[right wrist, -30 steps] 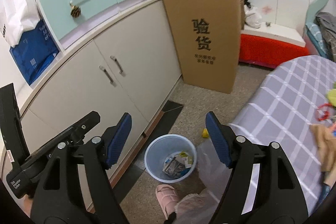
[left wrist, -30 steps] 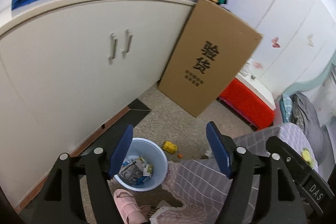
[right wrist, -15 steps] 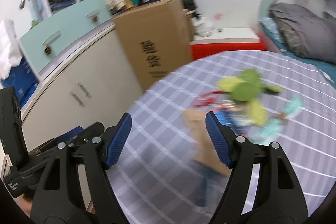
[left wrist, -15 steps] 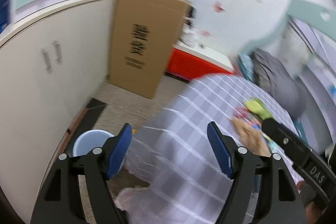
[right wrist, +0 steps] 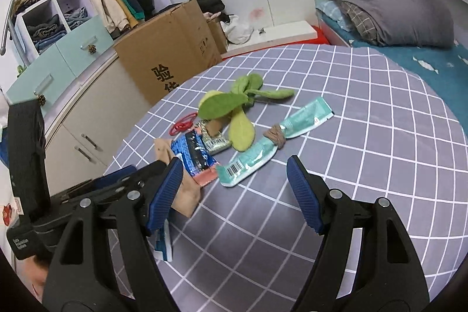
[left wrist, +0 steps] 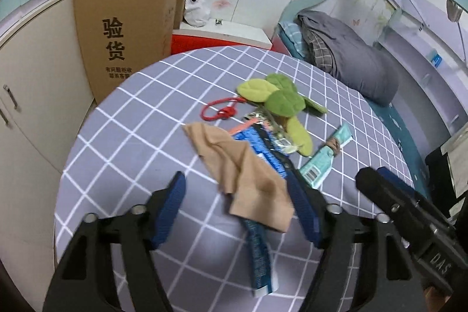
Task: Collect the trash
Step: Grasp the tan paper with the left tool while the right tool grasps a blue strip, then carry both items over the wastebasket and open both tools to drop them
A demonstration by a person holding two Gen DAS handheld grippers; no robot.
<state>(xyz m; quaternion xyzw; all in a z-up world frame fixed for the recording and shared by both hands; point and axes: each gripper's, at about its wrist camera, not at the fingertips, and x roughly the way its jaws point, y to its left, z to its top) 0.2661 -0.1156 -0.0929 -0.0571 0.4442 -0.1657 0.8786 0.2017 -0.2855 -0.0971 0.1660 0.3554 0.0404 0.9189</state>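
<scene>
A round table under a grey checked cloth (left wrist: 131, 136) carries a pile of litter. In the left wrist view my left gripper (left wrist: 234, 184) hovers over a tan stocking (left wrist: 242, 165) that lies across a long blue wrapper (left wrist: 259, 250). Its jaws are closing, the stocking lies between them, and the pads do not press on it. In the right wrist view my right gripper (right wrist: 234, 165) stands open just above the barcode end of a teal wrapper (right wrist: 304, 116). A brown hair band (right wrist: 276, 135) is wound around that wrapper.
A green plush leaf toy (left wrist: 280, 98), a red loop (left wrist: 216, 113) and a silver wrapper (right wrist: 213, 142) lie behind the litter. A tall cardboard box (left wrist: 125, 28) and white cupboards (left wrist: 35, 78) stand left. A bed with a grey blanket (left wrist: 351, 57) is right.
Both views have swung from the floor bin and cupboard up onto the table. The bin has left view. The left jaws stand narrower than before.
</scene>
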